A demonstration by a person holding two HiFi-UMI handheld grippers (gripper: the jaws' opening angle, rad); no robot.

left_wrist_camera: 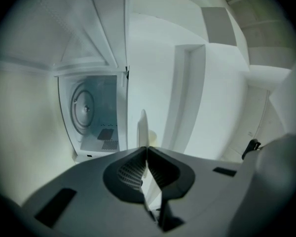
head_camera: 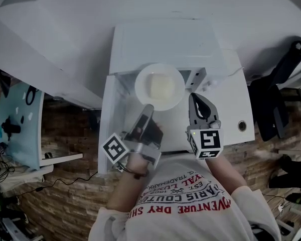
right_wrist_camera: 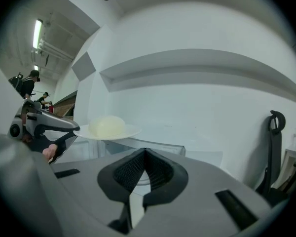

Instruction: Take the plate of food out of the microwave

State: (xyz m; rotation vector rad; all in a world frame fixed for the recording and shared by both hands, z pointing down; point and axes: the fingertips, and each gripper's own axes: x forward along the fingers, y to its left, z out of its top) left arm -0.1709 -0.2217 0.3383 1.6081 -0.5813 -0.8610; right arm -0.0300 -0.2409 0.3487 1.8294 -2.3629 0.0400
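Note:
A white plate (head_camera: 140, 88) with a pale mound of food (head_camera: 161, 86) hangs level in front of the white microwave (head_camera: 160, 41), outside its cavity. My left gripper (head_camera: 148, 108) is shut on the plate's near rim. In the left gripper view the plate (left_wrist_camera: 143, 127) shows edge-on between the jaws of the left gripper (left_wrist_camera: 147, 154), with the open cavity and its turntable (left_wrist_camera: 83, 108) beyond. My right gripper (head_camera: 194, 98) is shut on nothing, just right of the plate. The right gripper view shows the plate (right_wrist_camera: 127, 132), the food (right_wrist_camera: 107, 125) and the left gripper (right_wrist_camera: 64, 127) to the left of the right gripper (right_wrist_camera: 145, 154).
The microwave door (head_camera: 105, 129) stands swung open at the left. The microwave sits on a white desk (head_camera: 236, 109) with a cable hole (head_camera: 242, 126). A black chair (head_camera: 281, 89) is at the right, and a teal table (head_camera: 17, 124) at the far left. People (right_wrist_camera: 27, 83) stand far off.

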